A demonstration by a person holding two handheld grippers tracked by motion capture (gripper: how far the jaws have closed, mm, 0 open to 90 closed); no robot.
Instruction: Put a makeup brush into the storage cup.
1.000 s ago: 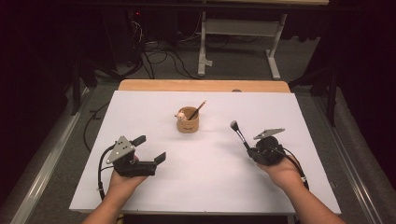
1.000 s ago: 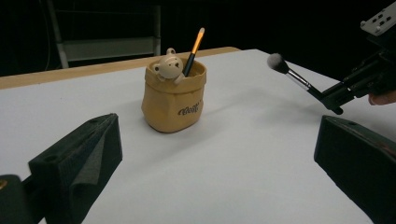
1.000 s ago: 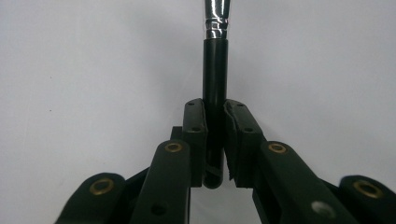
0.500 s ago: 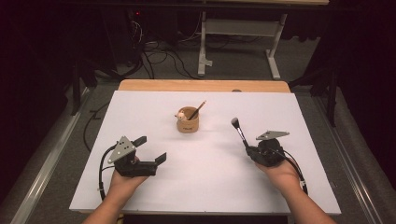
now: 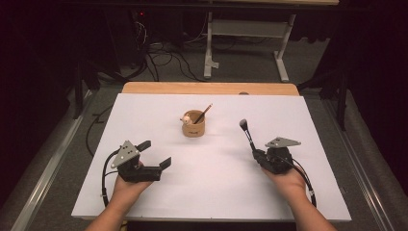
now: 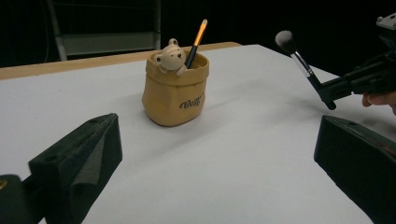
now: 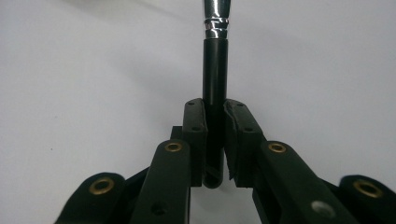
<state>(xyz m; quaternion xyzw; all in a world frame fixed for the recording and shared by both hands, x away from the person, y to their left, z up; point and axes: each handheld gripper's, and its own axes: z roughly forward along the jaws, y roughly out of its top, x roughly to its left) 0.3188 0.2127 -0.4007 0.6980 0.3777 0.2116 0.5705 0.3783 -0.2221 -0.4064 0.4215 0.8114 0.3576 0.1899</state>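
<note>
A tan bag-shaped holder [image 5: 194, 128] [image 6: 173, 91] with a small bear figure stands at the middle of the white table, an orange-handled brush [image 5: 205, 113] [image 6: 196, 41] leaning in it. My right gripper [image 5: 255, 154] [image 7: 215, 140] is shut on the black handle of a makeup brush [image 5: 247, 134] [image 6: 299, 60] [image 7: 215, 84], whose bristle head points up and toward the holder. At the left front, my left gripper [image 5: 154, 154] [image 6: 210, 163] stands open, jaws wide apart with nothing between them, aimed at the holder.
The white table top [image 5: 144, 115] lies over a wooden board [image 5: 207, 88] at the far edge. Beyond it are dark floor, cables and a metal stand [image 5: 245, 43]. Cables trail from both grippers near the front edge.
The right gripper with the makeup brush has shifted slightly; the brush head stands a little more upright. The left gripper has kept still.
</note>
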